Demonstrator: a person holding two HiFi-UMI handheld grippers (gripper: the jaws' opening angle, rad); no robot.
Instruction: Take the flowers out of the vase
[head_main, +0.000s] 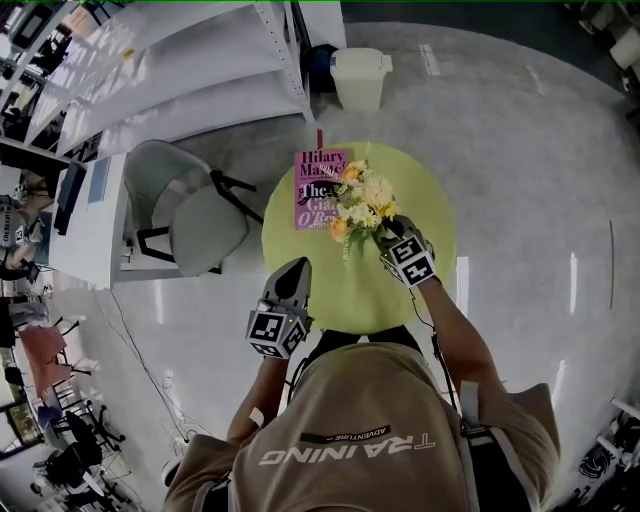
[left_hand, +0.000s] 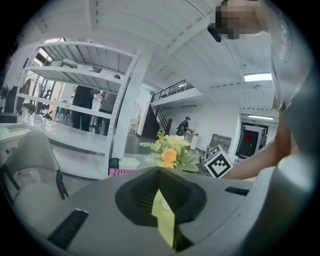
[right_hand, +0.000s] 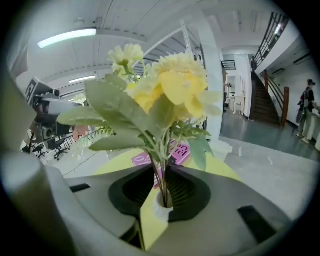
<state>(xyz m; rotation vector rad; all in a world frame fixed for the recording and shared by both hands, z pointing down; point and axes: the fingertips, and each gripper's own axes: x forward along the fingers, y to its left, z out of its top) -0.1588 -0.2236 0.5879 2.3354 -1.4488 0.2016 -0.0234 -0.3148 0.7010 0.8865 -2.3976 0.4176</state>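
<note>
One bouquet of yellow, white and orange artificial flowers (head_main: 365, 200) stands in one small white vase (right_hand: 162, 209) on a round lime desk (head_main: 340, 295). One pink book (head_main: 317, 190) lies just beside it at the far rim. Of two tools, the right tool (head_main: 386, 234) pinches the stems just above the vase mouth. The left tool (head_main: 296, 266), pressed together on nothing, hangs over the desk's bare near-left edge. One grey chair (head_main: 190, 215) stands left of the desk.

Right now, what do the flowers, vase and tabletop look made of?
flowers: likely fabric or plastic fakes; petals matte, leaves uniformly waxy.
vase: white, smooth, maybe ceramic or plastic; only its mouth shows.
tabletop: yellow-green, matte; material unclear.
</note>
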